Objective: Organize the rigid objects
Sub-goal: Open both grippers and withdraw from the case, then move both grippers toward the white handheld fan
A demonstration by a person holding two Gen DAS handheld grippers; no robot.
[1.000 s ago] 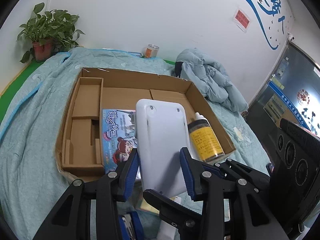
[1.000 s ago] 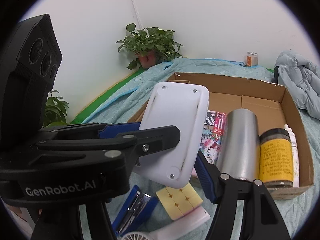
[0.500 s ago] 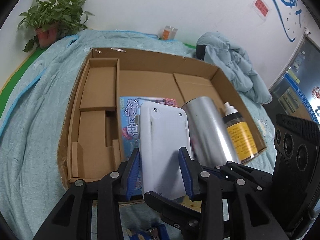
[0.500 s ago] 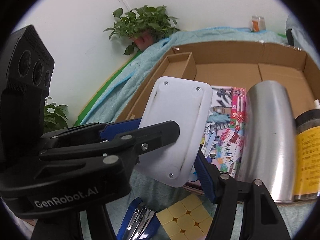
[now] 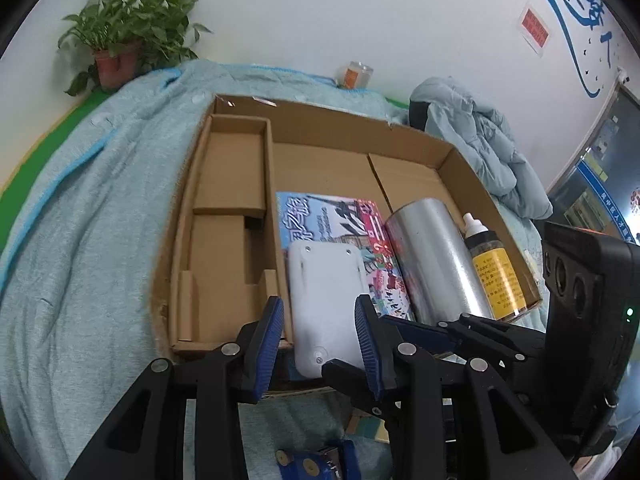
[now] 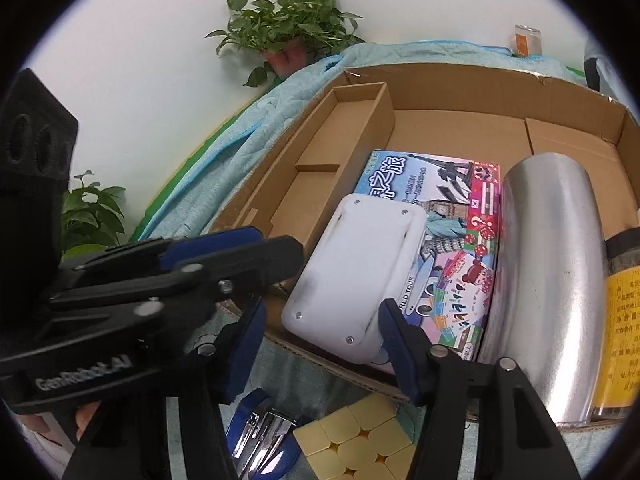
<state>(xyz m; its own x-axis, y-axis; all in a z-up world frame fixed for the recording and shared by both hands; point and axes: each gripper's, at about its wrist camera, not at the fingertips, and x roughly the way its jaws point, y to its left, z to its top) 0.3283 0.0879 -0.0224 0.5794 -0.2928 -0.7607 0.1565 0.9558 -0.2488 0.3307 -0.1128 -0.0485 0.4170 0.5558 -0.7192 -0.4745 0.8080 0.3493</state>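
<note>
A white rounded plastic device (image 5: pixel 326 292) (image 6: pixel 360 264) lies tilted on a colourful game box (image 5: pixel 332 216) (image 6: pixel 452 200) inside the cardboard box (image 5: pixel 320 114) (image 6: pixel 460 76). Its near end sticks out over the front wall. My left gripper (image 5: pixel 319 300) is shut on the device's long sides; in the right wrist view it (image 6: pixel 280 240) reaches in from the left. My right gripper (image 6: pixel 322 306) straddles the device's near end and its jaws are closing. The right pad meets a corner and the left pad stands apart. A silver cylinder (image 5: pixel 432 256) (image 6: pixel 548 260) and a yellow-labelled bottle (image 5: pixel 496 272) (image 6: pixel 620 320) lie to the right.
A yellow puzzle cube (image 6: pixel 360 448) and a blue stapler (image 6: pixel 264 440) lie on the teal blanket in front of the box. The box's left side has cardboard dividers (image 5: pixel 232 208). A potted plant (image 5: pixel 124 40), a jar (image 5: pixel 354 74) and a crumpled jacket (image 5: pixel 480 148) are behind.
Both grippers came forward and down. The white device went from raised above the box to lying low on the game box. The right jaws have narrowed around its near end.
</note>
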